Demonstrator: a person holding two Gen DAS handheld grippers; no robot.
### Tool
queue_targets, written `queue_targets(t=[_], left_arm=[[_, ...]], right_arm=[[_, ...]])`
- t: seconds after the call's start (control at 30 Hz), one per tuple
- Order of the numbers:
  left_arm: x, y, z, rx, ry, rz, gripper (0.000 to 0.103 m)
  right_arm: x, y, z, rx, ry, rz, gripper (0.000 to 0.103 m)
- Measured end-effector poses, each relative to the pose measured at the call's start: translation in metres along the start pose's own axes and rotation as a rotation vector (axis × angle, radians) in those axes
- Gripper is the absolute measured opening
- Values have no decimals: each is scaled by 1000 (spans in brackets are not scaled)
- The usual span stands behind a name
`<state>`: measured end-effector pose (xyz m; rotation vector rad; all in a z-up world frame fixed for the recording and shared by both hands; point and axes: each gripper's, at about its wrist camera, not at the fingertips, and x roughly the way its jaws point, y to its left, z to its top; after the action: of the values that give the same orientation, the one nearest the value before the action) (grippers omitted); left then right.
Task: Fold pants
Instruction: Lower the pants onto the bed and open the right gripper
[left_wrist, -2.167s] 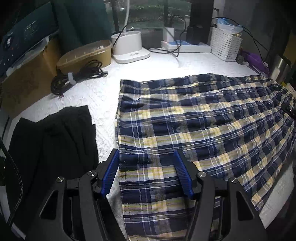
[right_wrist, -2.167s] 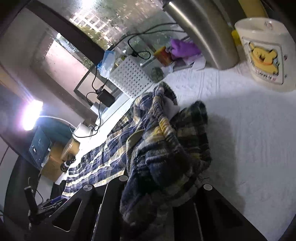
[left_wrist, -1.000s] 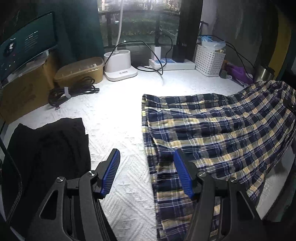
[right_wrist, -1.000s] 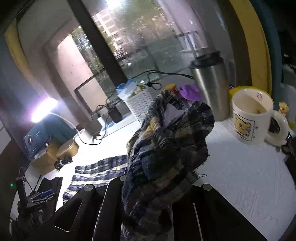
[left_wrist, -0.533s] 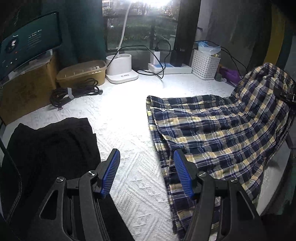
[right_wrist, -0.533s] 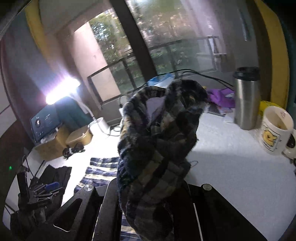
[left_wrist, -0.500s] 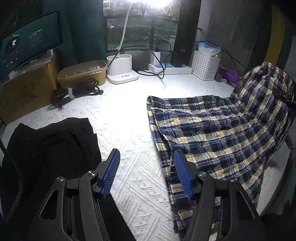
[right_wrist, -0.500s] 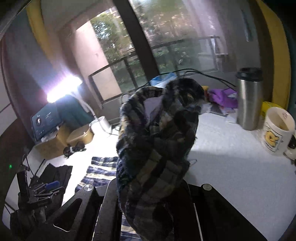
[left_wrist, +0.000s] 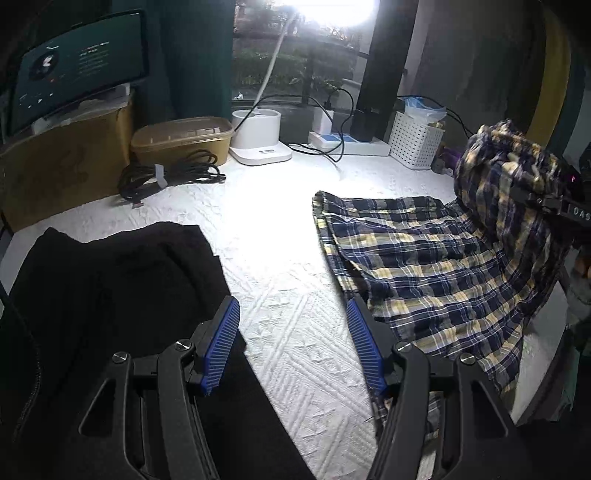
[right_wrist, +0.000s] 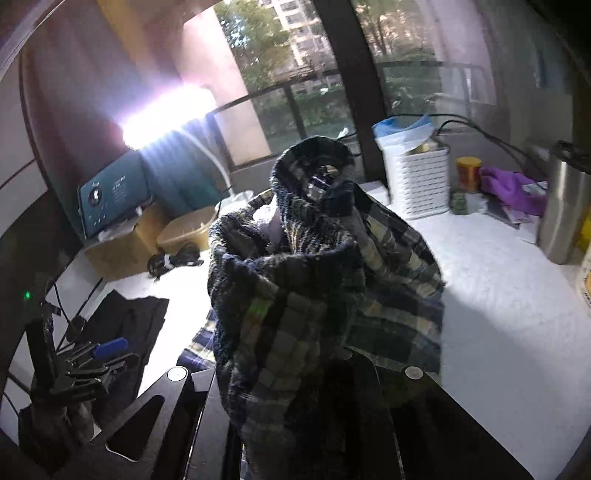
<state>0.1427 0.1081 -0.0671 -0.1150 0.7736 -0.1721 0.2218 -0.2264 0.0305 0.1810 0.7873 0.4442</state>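
**Q:** What are your fingers doing?

**A:** My right gripper is clamped tight on a bunched end of the navy, yellow and white plaid cotton pants, held up off the table. My left gripper holds nothing: its ribbed blue fingers stand moderately apart above bare cloth, between the plaid pants and a folded black garment.

**Q:** Where are the pants, and how far along is the fold?

**A:** One end lies flat on the white quilted table cover; the rest rises in a slope to my right gripper. I judge the fold barely begun: the raised end is not yet laid over the flat end, and smoothing and any further fold remain.

**Q:** What does everything feel like?

**A:** The pants look soft, thin and wrinkly, gathered into a hood-like lump at the grip. The cover is embossed with diamonds. Beyond sit a white lattice plastic basket, a coiled black cable and a tan lidded tub.
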Motion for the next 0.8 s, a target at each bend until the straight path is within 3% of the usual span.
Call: queue_targets(t=[0.43,0.8], left_arm=[[-5,18,-9,-26,1,-10,60],[-8,32,-12,-47,0,-7,60]], right_arm=[[69,47,-26,-64,165,43,10],[112,82,-44,-173,293,-18,13]])
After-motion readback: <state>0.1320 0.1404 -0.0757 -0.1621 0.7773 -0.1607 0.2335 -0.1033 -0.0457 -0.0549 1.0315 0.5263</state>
